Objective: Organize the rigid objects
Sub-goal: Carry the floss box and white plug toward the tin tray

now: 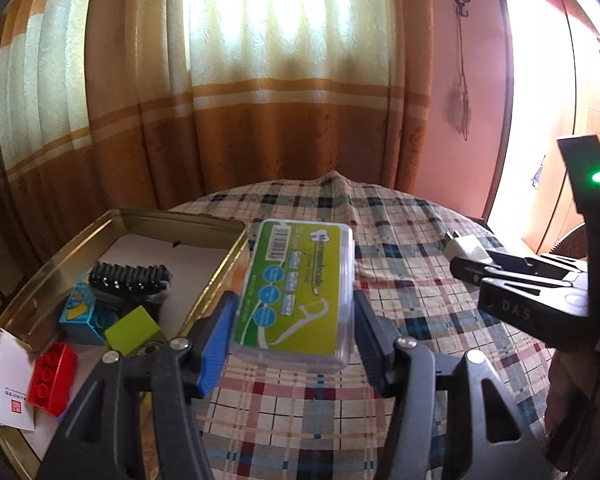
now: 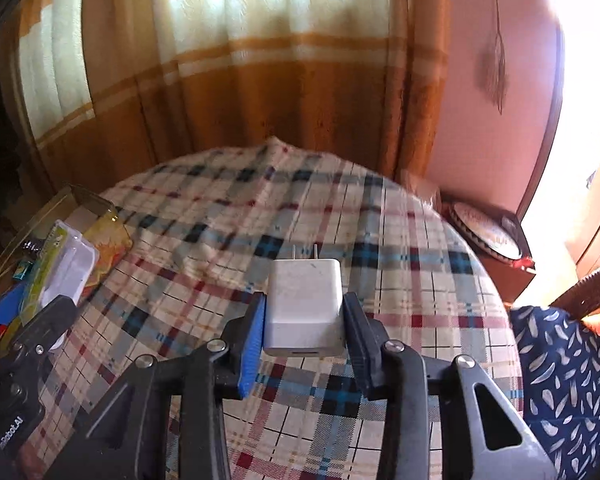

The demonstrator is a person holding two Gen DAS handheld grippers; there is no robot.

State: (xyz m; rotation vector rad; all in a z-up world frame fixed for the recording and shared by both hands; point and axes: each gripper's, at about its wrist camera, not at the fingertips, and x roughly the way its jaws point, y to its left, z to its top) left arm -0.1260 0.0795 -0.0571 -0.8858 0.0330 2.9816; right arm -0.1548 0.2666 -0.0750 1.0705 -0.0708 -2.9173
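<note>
My left gripper (image 1: 294, 316) is shut on a clear floss-pick box with a green label (image 1: 296, 292) and holds it above the plaid tablecloth, just right of the gold tin (image 1: 220, 224). The tin holds a black comb-like piece (image 1: 130, 282), a blue block (image 1: 80, 314), a green block (image 1: 134, 330) and a red brick (image 1: 52, 378). My right gripper (image 2: 304, 320) is shut on a white charger plug (image 2: 304, 304), prongs pointing away, above the table. The charger (image 1: 466, 250) and the right gripper (image 1: 470, 270) also show in the left wrist view at the right.
A round table under a plaid cloth (image 2: 260, 208) stands before orange curtains. A white card (image 1: 10, 384) lies at the tin's near corner. A low dark stand with a round tray (image 2: 488, 236) sits at the right, beside a blue patterned fabric (image 2: 568, 380).
</note>
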